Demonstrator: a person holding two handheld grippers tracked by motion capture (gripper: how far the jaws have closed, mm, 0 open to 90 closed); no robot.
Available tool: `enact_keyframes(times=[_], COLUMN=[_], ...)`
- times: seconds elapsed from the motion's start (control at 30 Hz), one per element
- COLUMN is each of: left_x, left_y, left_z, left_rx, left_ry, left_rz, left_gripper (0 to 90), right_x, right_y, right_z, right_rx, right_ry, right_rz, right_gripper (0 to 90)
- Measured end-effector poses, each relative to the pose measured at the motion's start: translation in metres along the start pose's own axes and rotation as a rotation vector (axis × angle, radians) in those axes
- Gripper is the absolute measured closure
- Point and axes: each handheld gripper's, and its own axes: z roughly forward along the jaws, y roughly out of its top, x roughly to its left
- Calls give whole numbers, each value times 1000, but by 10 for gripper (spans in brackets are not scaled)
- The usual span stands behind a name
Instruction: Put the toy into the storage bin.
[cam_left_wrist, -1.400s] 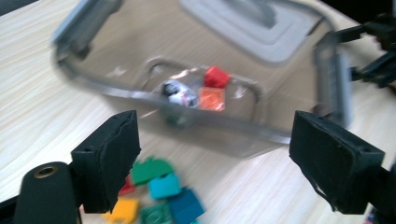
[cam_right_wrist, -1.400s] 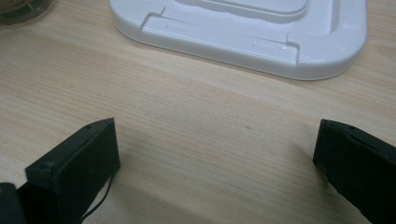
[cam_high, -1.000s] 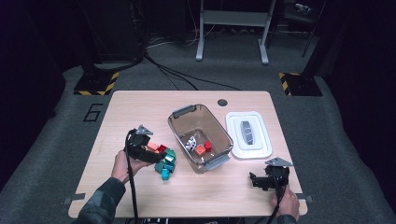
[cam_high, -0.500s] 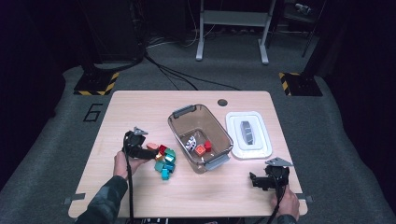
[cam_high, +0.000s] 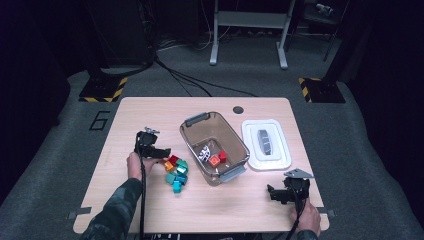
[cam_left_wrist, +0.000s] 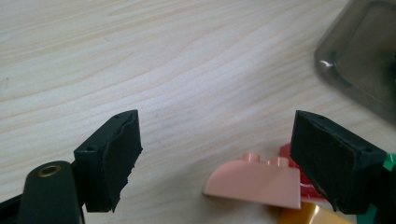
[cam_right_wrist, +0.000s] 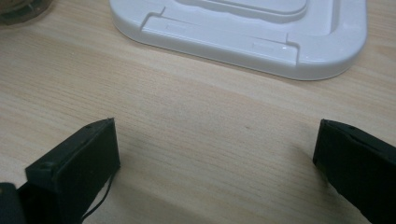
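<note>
– What surrounds you here?

– You sit at a light wooden table with rounded corners and a small round hole near its far edge. It stands on a grey carpet floor marked with a dark "6" to your left.

– And further back?

– The room is dim, lit mainly over the table. You have a grey metal stand ahead, black cables across the floor, and two black bases with yellow-black hazard stripes, one each side
</note>
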Motion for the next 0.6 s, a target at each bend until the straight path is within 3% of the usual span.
enact_keyframes(times=[0.13, 0.37, 0.43, 0.6], left_x=[-2, -1, 1, 7], left_y=[6, 0, -3, -14], left_z=[9, 9, 6, -3], left_rx=[59, 148, 156, 172], left_ry=[36, 16, 26, 14], left_rz=[15, 54, 75, 82], left_gripper=[168, 173, 174, 195], right_x=[0, 0, 0, 0], right_y=[0, 0, 0, 0], right_z=[0, 0, 0, 0], right_rx=[0, 0, 0, 0], right_ry=[0, 0, 0, 0], right_rz=[0, 0, 0, 0], right_gripper=[0, 0, 0, 0])
